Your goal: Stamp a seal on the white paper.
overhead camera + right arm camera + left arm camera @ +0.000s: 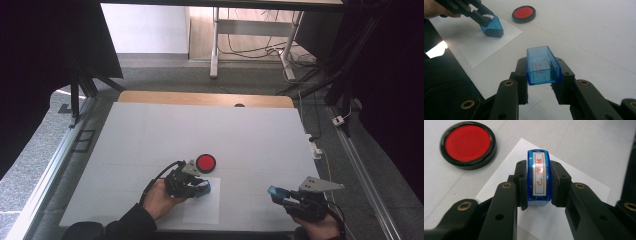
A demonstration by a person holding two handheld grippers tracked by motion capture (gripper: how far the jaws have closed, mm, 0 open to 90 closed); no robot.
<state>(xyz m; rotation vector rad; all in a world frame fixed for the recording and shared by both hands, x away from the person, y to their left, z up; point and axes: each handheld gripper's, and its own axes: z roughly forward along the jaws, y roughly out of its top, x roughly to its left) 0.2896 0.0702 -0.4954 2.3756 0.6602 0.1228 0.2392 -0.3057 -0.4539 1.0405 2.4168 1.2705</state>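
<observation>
Left tool [199, 186] is clenching a blue plastic stamp [539, 178], pressing it onto white paper sheet [202, 210] on the desk [150, 135], likely printing. Round red ink pad [205, 163] is sitting at 12 o'clock. Right tool [280, 196] is gripping the stamp's blue transparent cap [543, 65], keeping it aside.

Table top: pale grey sheet [150, 135] over a light wooden board edge [200, 98] (far side).
Beyond the table: white metal desk leg [215, 45], tangled dark cables [260, 50] on the floor.
Right side: white plug adapter [339, 120] on grey carpet.
</observation>
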